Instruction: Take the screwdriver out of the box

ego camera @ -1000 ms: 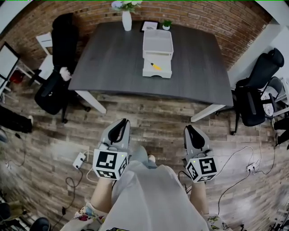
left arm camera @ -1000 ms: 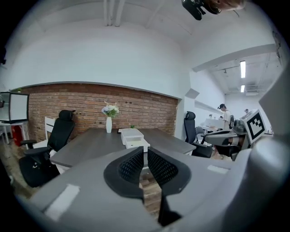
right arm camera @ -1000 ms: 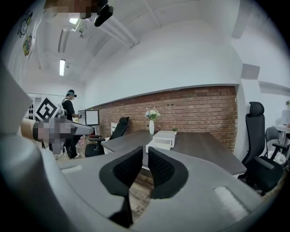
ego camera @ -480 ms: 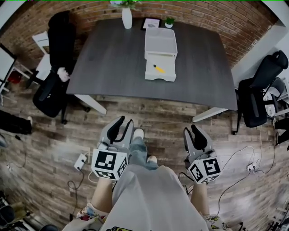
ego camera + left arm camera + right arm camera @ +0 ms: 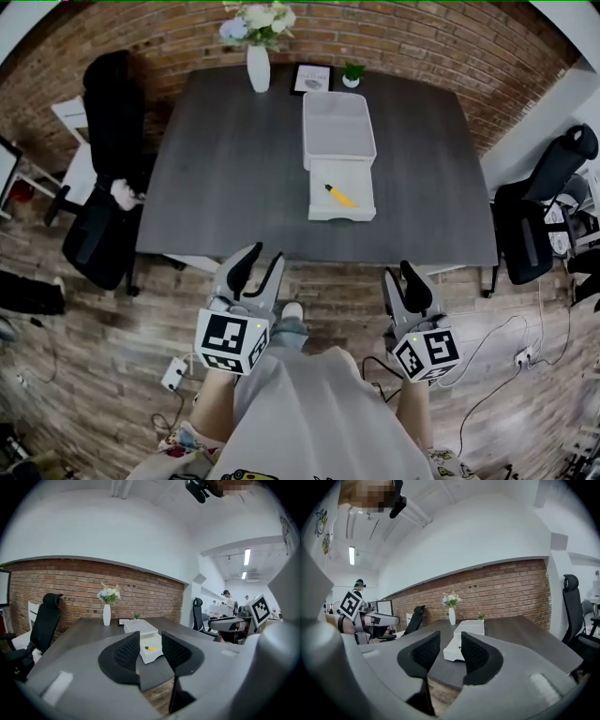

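Short of the table (image 5: 225, 159), over bare floor (image 5: 112, 309): noted left gripper (image 5: 264, 255) and right gripper (image 5: 399, 272) held side by side, pointing at the near edge. Compared against a second back: table and box (image 5: 361, 183) drawn much nearer in head view, edge now just ahead of the fingertips. Read as a walk-up, not yet a reach. Logged both sets of jaws as just opened from near-shut to a moderate gap, nothing between either pair, only the far box seen through the gaps. Found screwdriver (image 5: 340, 196), yellow, lying untouched in the nearer, shallow half of the box, close to the front edge, ahead between the two grippers and somewhat nearer the right. Judged: pre-grasp set-up done, pick itself not begun; right gripper likely the better placed.
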Demonstrator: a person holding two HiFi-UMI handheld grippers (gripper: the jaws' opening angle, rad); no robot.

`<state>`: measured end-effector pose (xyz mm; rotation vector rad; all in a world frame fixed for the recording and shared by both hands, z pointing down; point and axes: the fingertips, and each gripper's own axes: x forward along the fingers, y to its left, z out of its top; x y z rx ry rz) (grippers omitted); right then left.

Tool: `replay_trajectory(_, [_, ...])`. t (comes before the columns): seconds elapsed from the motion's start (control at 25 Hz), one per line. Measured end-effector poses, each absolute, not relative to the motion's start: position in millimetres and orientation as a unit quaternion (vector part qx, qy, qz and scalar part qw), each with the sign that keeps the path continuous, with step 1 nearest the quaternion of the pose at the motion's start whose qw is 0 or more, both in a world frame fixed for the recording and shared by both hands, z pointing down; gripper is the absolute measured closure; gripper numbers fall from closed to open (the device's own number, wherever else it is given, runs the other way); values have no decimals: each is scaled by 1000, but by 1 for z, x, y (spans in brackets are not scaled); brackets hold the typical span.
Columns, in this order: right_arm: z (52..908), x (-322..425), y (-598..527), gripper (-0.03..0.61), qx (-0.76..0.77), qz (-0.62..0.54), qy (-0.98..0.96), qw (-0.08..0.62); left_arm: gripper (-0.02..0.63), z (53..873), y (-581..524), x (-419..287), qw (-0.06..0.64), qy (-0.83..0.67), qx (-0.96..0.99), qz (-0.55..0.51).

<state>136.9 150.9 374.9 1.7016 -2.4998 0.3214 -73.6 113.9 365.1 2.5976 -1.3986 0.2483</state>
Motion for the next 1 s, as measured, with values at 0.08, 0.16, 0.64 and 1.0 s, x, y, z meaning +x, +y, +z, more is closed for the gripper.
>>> replay_trajectory(0.08, [372, 136, 133, 442, 564, 106, -817, 52, 461, 363, 95, -74, 88, -462, 878, 84])
replay_trajectory(0.16, [372, 134, 119, 433, 569, 108, -813, 55, 455, 363, 80, -74, 89, -452, 883, 87])
replay_trajectory(0.64, [385, 127, 81, 405, 570, 138, -806, 79, 443, 382, 49, -70, 125, -423, 890, 111])
replay_trajectory(1.0, [384, 147, 8, 385, 545, 126, -825, 81, 423, 385, -6, -49, 125, -449, 878, 111])
